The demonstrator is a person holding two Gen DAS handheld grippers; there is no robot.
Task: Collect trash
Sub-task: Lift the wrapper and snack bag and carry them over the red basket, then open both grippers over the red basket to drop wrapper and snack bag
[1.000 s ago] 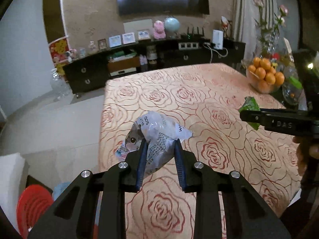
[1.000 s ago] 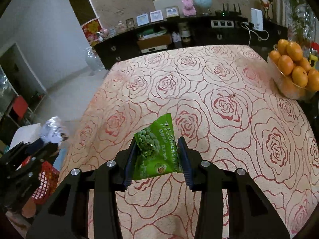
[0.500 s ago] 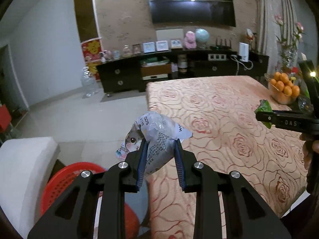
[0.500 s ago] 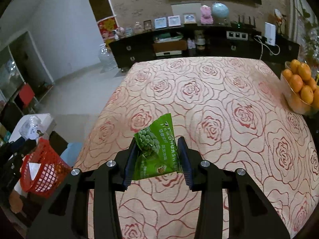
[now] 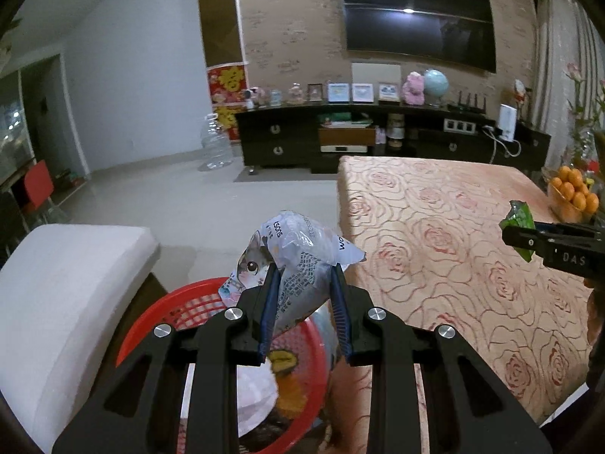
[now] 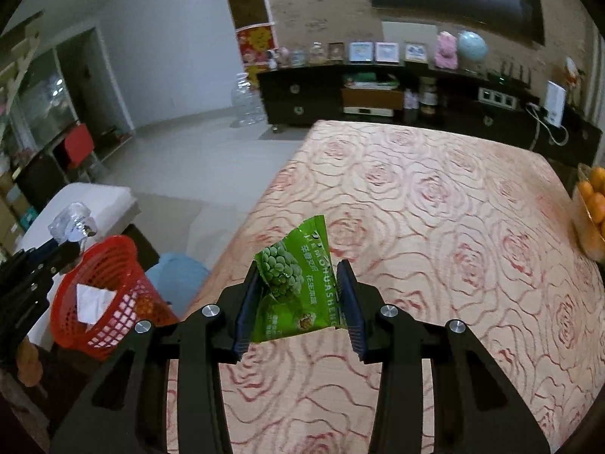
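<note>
**While both wrappers hang in the tongs, the basket waits below**

With the left tongs (image 5: pixel 302 302) pinching a crinkled silver-blue plastic packet printed with a cartoon cat (image 5: pixel 298 261), we're right above the round red plastic mesh basket (image 5: pixel 159 310) on the floor beside the bench draped in a rose-patterned peach cloth (image 5: pixel 453 234). That basket already holds white crumpled paper (image 6: pixel 92 299) and some orange-brown scraps, so part of the collecting looks done. Over on the other side, the right tongs (image 6: pixel 298 299) are clamped on a flat green foil snack bag showing peas (image 6: pixel 295 283), held above the cloth, well apart from the basket. No loose trash shows on the cloth. By my read, two drops remain: the cat packet looks closest to release, and the green bag has to travel across first. A bowl of oranges (image 5: pixel 573 193) sits at the far edge.
</note>
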